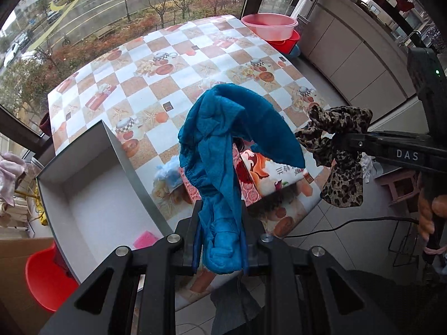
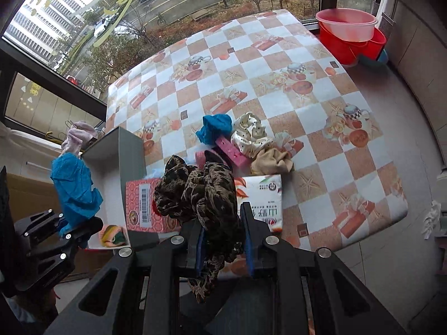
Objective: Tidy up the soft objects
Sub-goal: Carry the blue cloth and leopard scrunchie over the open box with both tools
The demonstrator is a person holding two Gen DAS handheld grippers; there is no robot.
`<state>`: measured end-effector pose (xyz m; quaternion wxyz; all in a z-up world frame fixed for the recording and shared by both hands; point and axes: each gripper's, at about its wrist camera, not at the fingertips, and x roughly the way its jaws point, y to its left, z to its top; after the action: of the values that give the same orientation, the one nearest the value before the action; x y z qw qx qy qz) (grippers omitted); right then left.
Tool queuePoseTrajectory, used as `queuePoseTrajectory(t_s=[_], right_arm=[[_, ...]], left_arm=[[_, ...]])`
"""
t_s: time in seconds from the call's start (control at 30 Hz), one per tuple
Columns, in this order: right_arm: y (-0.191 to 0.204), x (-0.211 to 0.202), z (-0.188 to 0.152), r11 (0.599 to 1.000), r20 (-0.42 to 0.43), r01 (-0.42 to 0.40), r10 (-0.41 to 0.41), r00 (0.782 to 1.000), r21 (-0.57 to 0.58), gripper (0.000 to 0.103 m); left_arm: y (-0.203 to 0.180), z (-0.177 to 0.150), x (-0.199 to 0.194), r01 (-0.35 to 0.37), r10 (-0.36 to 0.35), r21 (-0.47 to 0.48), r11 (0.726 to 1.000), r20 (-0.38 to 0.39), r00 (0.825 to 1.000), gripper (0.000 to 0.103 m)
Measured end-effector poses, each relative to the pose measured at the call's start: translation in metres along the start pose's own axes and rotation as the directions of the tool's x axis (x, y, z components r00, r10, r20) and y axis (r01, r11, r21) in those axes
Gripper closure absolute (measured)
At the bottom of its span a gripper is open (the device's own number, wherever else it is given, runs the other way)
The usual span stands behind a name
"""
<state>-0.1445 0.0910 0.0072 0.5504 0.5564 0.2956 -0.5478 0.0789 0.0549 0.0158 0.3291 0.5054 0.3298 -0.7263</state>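
I am carrying two soft items at once, one per hand. My left tongs (image 1: pixel 220 240) are pinching the blue cloth (image 1: pixel 223 150); it is hanging clear of the table (image 1: pixel 178 64), just beside the open grey box (image 1: pixel 92 195) at the table's left edge. My right tongs (image 2: pixel 223 248) are pinching the leopard-print cloth (image 2: pixel 201 192), also lifted off the table. I judge both are being held high so the loose ends are not dragging over the pile on the way to the box, which looks like the collecting bin: a pink item (image 1: pixel 144 238) is already lying inside.

Still waiting on the table: a second blue cloth (image 2: pixel 215 128), a dotted cream cloth (image 2: pixel 251 134), a beige cloth (image 2: pixel 272 162).

Writing: the right tongs' arm is reading "DAS" in the left view. The red tissue pack (image 2: pixel 145 203) is showing a barcode and Chinese characters I cannot read reliably.
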Motion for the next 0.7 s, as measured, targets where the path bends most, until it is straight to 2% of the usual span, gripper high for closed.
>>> queuePoseTrajectory(t_s=[0.13, 0.3, 0.5, 0.7], right_arm=[[0.021, 0.008, -0.024, 0.999, -0.052, -0.009, 0.007, 0.999, -0.041, 0.08], [0.057, 0.017, -0.041, 0.993, -0.096, -0.056, 0.046, 0.994, -0.101, 0.08], [0.108, 0.026, -0.041, 0.974, -0.124, -0.108, 0.085, 0.989, -0.199, 0.08], [0.162, 0.038, -0.033, 0.938, -0.161, -0.147, 0.101, 0.982, -0.313, 0.08]], left_arm=[[0.011, -0.02, 0.0, -0.01, 0.01, -0.011, 1.0, -0.006, 1.0, 0.08], [0.06, -0.041, -0.012, -0.044, 0.046, -0.143, 0.989, 0.014, 0.999, 0.08], [0.134, -0.073, -0.032, -0.14, 0.153, -0.311, 0.94, 0.019, 0.988, 0.08], [0.17, -0.1, -0.04, -0.176, 0.203, -0.42, 0.89, 0.018, 0.979, 0.08]])
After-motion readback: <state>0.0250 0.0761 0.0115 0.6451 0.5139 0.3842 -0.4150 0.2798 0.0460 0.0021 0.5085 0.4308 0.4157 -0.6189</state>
